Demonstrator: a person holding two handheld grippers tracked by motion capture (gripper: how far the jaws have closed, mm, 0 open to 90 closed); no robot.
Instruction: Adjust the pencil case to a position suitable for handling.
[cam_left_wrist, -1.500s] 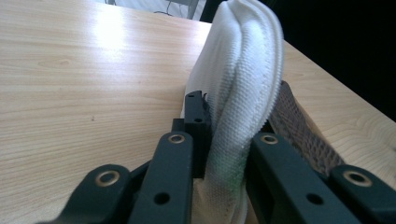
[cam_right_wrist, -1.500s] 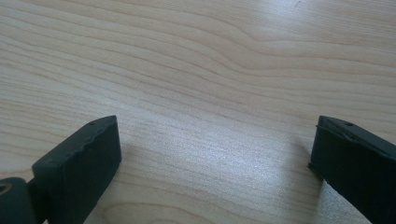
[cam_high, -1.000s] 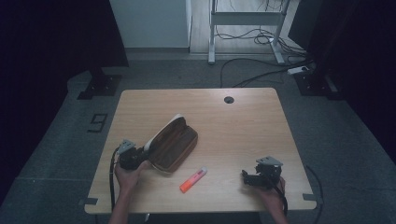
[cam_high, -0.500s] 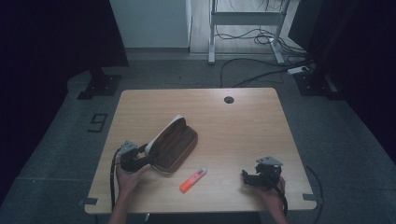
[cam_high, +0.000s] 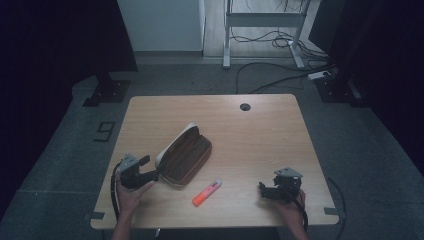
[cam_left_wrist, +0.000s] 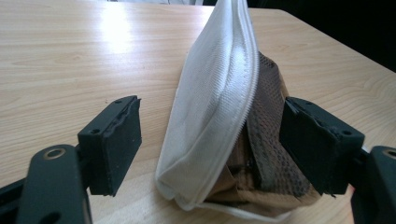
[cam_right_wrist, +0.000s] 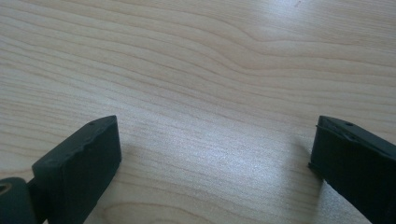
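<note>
A brown pencil case (cam_high: 186, 156) lies open in the left half of the table, its white lid (cam_high: 175, 140) raised along the left side. My left gripper (cam_high: 147, 168) is at the case's near end. Its jaws have just been opening and now stand wide. In the left gripper view the white lid (cam_left_wrist: 219, 93) and the brown mesh lining (cam_left_wrist: 266, 140) sit between the pads (cam_left_wrist: 116, 144), which do not press on them. An orange highlighter (cam_high: 207, 192) lies near the front edge. My right gripper (cam_high: 263, 190) rests at the front right, open over bare wood (cam_right_wrist: 210, 116).
The wooden table (cam_high: 260, 135) has a round cable hole (cam_high: 244, 106) near its far edge. Beyond it are a desk frame (cam_high: 260, 20) and cables (cam_high: 270, 80) on the grey floor.
My left gripper's jaws have spread from nearly shut to wide, letting go of the case's end, and the hand drew back slightly. The right gripper has stayed put.
</note>
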